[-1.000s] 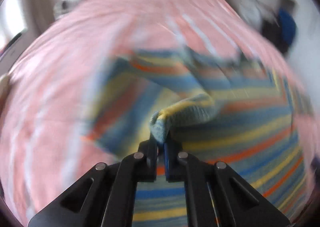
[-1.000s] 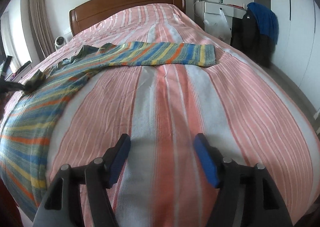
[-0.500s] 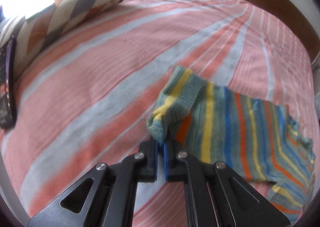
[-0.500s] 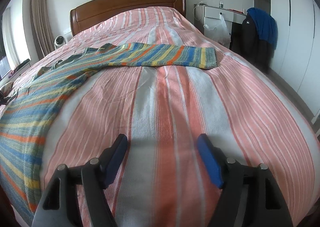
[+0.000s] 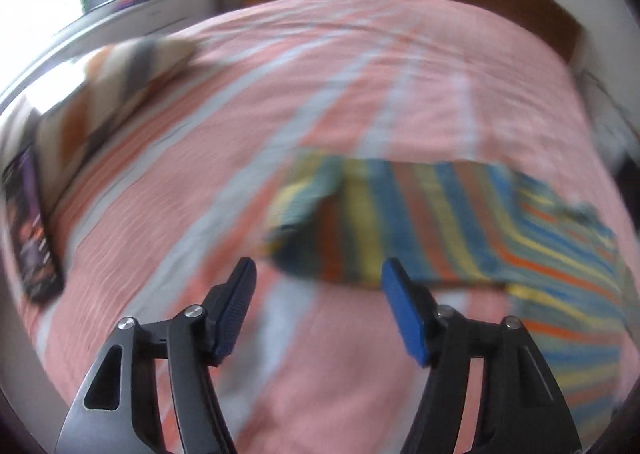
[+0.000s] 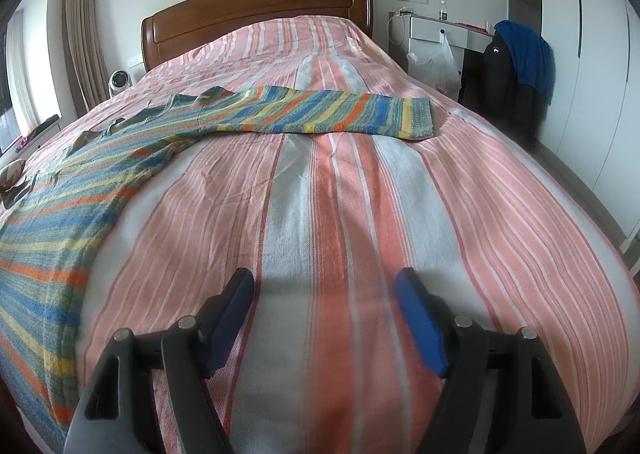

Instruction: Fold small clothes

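Jaws on both grippers stand wide apart w/ nothing between them. The left gripper (image 5: 318, 296) hangs low over the bedspread (image 5: 280, 101), its blue pads (image 5: 404, 312) framing bare striped cover just short of the striped knit sweater (image 5: 440, 213); that view is motion-blurred, so fine detail is unclear. The near sleeve end (image 5: 304, 197) looks doubled over on itself, cuff partly turned under, lying just ahead of the fingertips. The right gripper (image 6: 324, 318) sits level and low over the bed's near end, pointing toward the wooden headboard (image 6: 256, 9), well apart from the garment. In its view the sweater (image 6: 120, 169) is spread across the bed: body toward the left edge, other sleeve (image 6: 320, 113) laid flat across the middle, cuff (image 6: 420, 117) ending near the right side. Judging by drape, the knit is soft, light, floppy and stretchy, so it should sag and skew if lifted from one spot; thin edges may slip out of a shallow pinch. Best holds are probably the thicker ribbed cuffs, hem or shoulder seams, taking both layers. Neck area is too small and rumpled to read.
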`<control>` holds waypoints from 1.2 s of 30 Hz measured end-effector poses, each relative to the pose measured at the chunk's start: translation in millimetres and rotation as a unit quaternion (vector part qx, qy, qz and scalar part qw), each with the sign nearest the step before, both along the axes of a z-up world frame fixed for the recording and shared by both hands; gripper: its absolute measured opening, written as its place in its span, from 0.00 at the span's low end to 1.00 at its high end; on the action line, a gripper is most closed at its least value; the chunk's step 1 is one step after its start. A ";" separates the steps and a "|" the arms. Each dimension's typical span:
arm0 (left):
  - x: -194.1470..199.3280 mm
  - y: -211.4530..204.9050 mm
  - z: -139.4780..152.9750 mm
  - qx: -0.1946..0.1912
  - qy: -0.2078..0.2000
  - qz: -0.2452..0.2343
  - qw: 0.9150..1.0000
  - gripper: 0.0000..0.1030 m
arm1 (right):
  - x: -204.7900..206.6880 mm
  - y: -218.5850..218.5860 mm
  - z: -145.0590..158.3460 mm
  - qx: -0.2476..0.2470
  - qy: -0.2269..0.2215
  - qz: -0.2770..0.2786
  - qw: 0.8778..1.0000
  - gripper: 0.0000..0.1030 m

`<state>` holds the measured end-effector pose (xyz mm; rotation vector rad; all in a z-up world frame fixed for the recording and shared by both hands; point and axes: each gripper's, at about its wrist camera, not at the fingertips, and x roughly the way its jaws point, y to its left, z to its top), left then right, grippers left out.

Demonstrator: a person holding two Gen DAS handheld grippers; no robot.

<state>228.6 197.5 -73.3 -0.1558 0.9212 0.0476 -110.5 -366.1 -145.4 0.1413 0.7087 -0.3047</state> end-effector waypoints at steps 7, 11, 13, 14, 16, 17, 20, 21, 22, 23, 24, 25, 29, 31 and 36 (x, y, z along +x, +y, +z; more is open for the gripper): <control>-23.1 -66.1 30.2 -0.024 -0.017 -0.147 0.989 0.85 | 0.7 0.0 0.6 -0.005 0.001 0.000 1.000 0.72; -52.3 -83.6 11.4 -0.036 -0.023 -0.150 0.988 0.86 | -0.3 -0.7 0.6 -0.008 -0.002 0.000 1.000 0.72; -66.7 -82.9 -4.3 -0.041 -0.017 -0.141 0.989 0.86 | -0.8 -0.7 0.3 -0.010 -0.003 0.000 1.000 0.72; -69.5 -81.7 -13.8 -0.041 -0.011 -0.135 0.990 0.86 | -1.4 -0.6 0.1 -0.011 -0.004 0.001 1.000 0.72; -75.5 -76.5 -31.2 -0.041 0.008 -0.124 0.991 0.86 | -1.4 -1.0 0.0 -0.012 -0.004 0.001 1.000 0.72; -79.9 -73.6 -38.3 -0.041 0.016 -0.118 0.992 0.86 | -1.5 -0.8 -0.1 -0.012 -0.004 0.001 1.000 0.72; -91.5 -65.1 -48.9 -0.036 0.019 -0.116 0.992 0.86 | -1.4 -0.7 0.0 -0.012 -0.004 0.001 1.000 0.72; -94.9 -64.5 -48.9 -0.030 0.016 -0.119 0.992 0.86 | -1.5 -1.0 0.0 -0.012 -0.003 0.001 1.000 0.72; -98.7 -64.3 -48.5 -0.021 0.011 -0.122 0.992 0.86 | -1.4 -0.5 -0.2 -0.012 -0.004 0.001 1.000 0.72; -100.5 -64.2 -49.2 -0.016 0.009 -0.125 0.992 0.87 | -1.3 -1.2 0.0 -0.013 -0.003 0.001 1.000 0.72; -102.4 -64.2 -51.3 -0.012 0.006 -0.126 0.992 0.89 | -1.5 -2.0 -0.1 -0.014 -0.004 0.001 1.000 0.73; -103.8 -63.9 -53.7 -0.009 0.002 -0.126 0.992 0.90 | -1.2 -1.2 0.1 -0.016 -0.004 0.001 1.000 0.73; -107.3 -60.7 -60.2 -0.015 -0.014 -0.111 0.994 0.91 | -1.5 -0.5 0.4 -0.022 -0.004 0.000 1.000 0.73; -106.1 -63.2 -57.6 -0.012 -0.012 -0.116 0.993 0.91 | -1.2 -0.5 0.3 -0.025 -0.003 -0.001 1.000 0.74; -105.8 -60.8 -56.7 -0.019 -0.014 -0.126 0.992 0.91 | 0.4 0.1 -0.6 -0.032 -0.004 -0.003 0.999 0.75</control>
